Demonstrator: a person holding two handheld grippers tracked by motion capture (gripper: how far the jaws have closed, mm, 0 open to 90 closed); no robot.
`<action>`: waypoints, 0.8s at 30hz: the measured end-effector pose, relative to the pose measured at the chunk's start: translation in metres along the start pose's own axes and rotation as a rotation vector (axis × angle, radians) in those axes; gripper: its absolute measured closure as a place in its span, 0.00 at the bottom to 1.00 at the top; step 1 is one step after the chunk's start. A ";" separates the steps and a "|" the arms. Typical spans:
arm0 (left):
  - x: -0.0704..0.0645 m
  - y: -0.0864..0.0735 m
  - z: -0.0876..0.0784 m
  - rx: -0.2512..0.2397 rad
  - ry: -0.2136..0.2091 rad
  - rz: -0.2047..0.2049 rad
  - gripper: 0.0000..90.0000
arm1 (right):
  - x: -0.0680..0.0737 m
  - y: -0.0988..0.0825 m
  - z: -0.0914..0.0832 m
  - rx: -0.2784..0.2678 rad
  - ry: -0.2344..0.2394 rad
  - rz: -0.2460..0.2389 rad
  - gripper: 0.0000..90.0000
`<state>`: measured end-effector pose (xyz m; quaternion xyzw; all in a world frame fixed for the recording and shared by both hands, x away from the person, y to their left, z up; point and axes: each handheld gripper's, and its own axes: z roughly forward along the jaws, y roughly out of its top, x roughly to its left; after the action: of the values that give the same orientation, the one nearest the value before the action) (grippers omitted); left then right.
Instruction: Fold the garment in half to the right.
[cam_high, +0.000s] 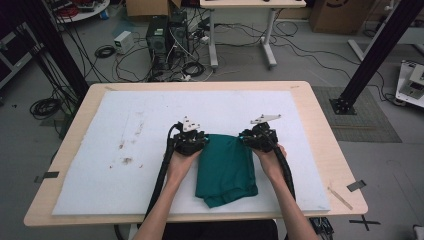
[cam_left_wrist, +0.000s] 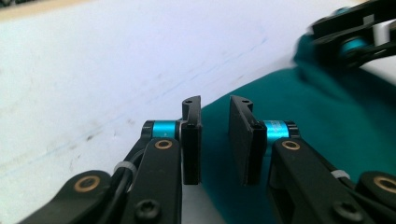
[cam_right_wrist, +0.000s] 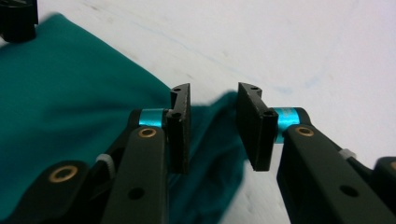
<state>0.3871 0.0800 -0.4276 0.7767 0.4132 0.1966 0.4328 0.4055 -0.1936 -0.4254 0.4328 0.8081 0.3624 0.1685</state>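
Observation:
A dark green cloth (cam_high: 226, 167) lies folded on the white mat (cam_high: 125, 130), near the table's front edge. My left gripper (cam_high: 201, 140) is at the cloth's far left corner. In the left gripper view its jaws (cam_left_wrist: 215, 105) stand apart, low over the cloth's edge (cam_left_wrist: 303, 107), with no fabric pinched between the pads. My right gripper (cam_high: 246, 137) is at the far right corner. Its jaws (cam_right_wrist: 214, 95) are open in the right gripper view, and the cloth's corner (cam_right_wrist: 219, 116) lies beneath the gap.
The mat covers most of the wooden table (cam_high: 320, 125) and carries a few brown stains (cam_high: 126, 160) at the left. Beyond the table are cables, computer cases (cam_high: 167, 35) and another desk's legs (cam_high: 240, 37).

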 end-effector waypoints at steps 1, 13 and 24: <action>0.001 -0.001 0.001 0.013 0.011 0.003 0.83 | -0.004 -0.003 0.000 0.005 -0.003 0.009 0.77; 0.002 -0.006 -0.008 0.010 0.092 0.009 0.74 | -0.018 -0.029 -0.010 0.049 -0.064 0.094 0.80; -0.017 -0.020 -0.026 0.037 -0.047 0.093 0.66 | 0.028 -0.037 -0.032 -0.018 0.114 -0.043 0.73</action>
<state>0.3505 0.0846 -0.4292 0.8074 0.3700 0.1904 0.4183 0.3497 -0.1983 -0.4293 0.3927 0.8220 0.3902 0.1339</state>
